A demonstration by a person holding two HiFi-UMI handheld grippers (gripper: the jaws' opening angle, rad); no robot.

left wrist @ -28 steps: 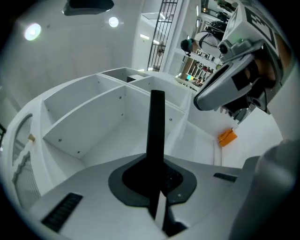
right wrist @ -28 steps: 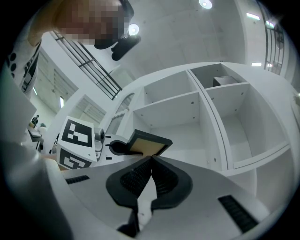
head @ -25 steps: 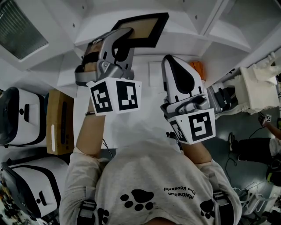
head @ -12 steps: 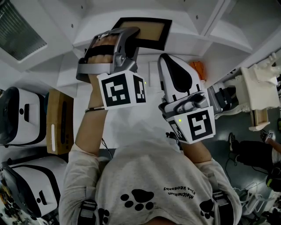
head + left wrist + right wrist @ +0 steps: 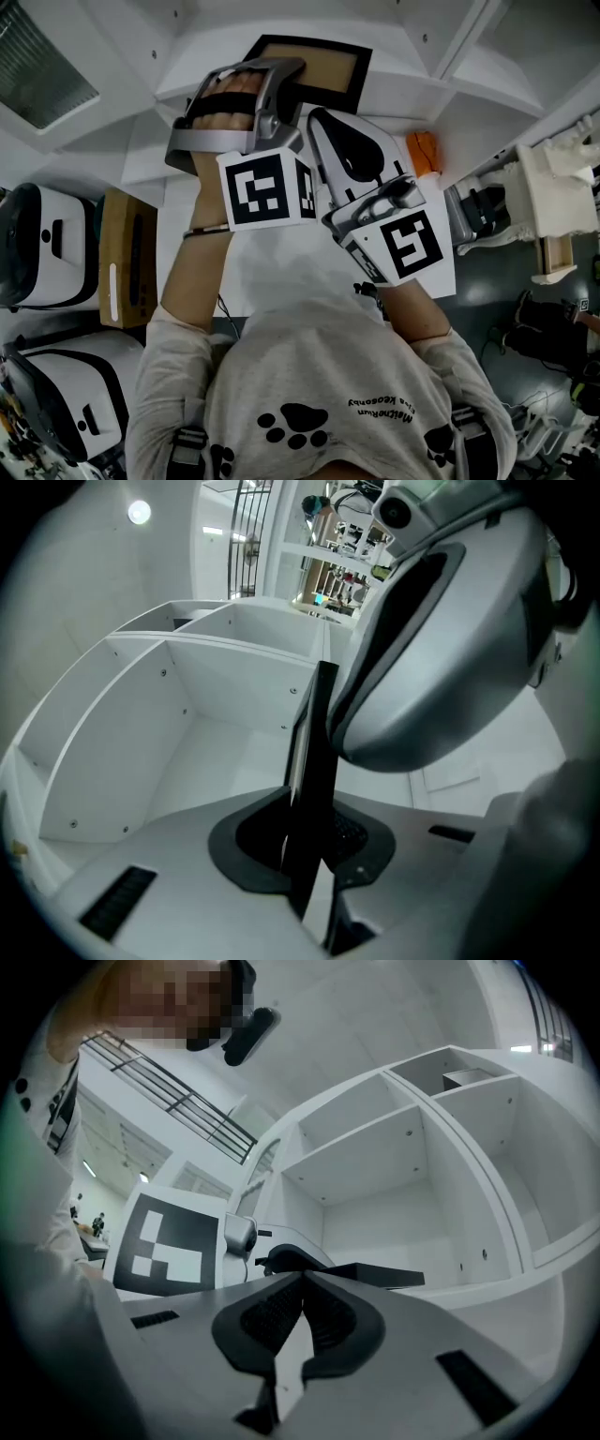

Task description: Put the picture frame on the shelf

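Picture frame point(image 5: 314, 67): held level at the front edge of the white shelf point(image 5: 412, 92), its black edge clamped in the left gripper point(image 5: 309, 832).
Right gripper point(image 5: 302, 1290): jaws pressed together, nothing gripped, just beside the left gripper.
Room: an open compartment point(image 5: 216, 761) is seen behind the frame, its side walls well apart.

Matt blk frame point(image 5: 328, 71), smooth wht shelf point(image 5: 405, 88)

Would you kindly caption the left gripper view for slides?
Left gripper, fingers just easing apart, holds the black picture frame edge-on before the white shelf.
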